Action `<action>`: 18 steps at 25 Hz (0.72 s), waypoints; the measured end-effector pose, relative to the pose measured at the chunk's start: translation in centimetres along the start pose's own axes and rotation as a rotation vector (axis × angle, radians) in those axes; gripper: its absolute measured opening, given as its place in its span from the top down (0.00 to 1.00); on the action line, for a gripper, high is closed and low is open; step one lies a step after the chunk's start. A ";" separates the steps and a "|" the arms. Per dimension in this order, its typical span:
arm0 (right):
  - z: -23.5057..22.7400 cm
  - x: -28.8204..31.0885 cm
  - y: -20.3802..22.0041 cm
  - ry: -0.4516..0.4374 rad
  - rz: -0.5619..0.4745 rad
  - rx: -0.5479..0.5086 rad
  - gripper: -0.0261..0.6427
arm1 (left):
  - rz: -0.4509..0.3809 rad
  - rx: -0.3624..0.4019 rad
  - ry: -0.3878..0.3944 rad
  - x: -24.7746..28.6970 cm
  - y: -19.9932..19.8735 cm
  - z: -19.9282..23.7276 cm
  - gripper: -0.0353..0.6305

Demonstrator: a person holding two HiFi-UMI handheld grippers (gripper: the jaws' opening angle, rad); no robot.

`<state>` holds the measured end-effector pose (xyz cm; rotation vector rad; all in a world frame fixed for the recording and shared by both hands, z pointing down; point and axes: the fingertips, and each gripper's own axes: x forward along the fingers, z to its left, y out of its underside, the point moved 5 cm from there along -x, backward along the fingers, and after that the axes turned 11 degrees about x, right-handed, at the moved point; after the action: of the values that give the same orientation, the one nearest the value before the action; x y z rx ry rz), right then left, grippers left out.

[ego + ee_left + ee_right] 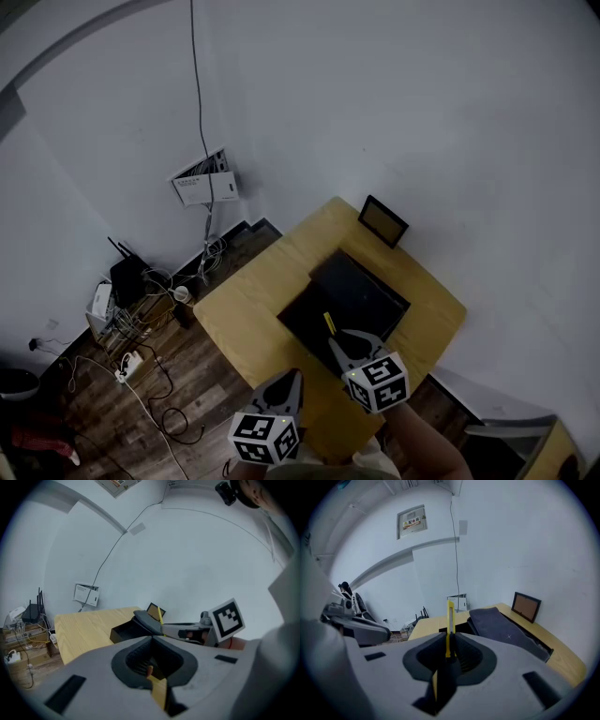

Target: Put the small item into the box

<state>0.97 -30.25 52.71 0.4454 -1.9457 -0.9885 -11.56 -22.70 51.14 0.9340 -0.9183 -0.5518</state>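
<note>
Grip of right tool (pixel 449 637) on slim yellow stick (pixel 450 616) over open black box (pixel 305 323) on wooden desk (pixel 239 309) (left tool (pixel 152 637) closed, empty).

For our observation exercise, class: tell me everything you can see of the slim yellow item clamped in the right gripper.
The yellow item is a thin, flat, straight strip, plastic-looking, rather like a slim utility knife. The right gripper is shut on its lower part, so its upper length sticks out past the jaws, in line with them. In the head view its free end points over the open black box. Only the pads are seen touching it.
</note>
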 end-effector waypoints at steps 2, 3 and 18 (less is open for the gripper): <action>-0.5 1.7 0.7 0.004 0.046 -0.023 0.89 | 0.007 -0.015 -0.006 0.4 0.3 0.2 0.94; -0.7 2.5 1.0 0.007 0.067 -0.032 0.89 | 0.010 -0.018 -0.009 0.6 0.4 0.4 0.94; -3.3 10.8 5.4 0.076 0.392 -0.096 0.89 | 0.040 -0.070 -0.027 1.9 1.7 2.3 0.94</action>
<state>-1.84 -35.33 63.82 0.0399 -1.8167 -0.7925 -12.53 -24.30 54.12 0.8453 -0.9340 -0.5598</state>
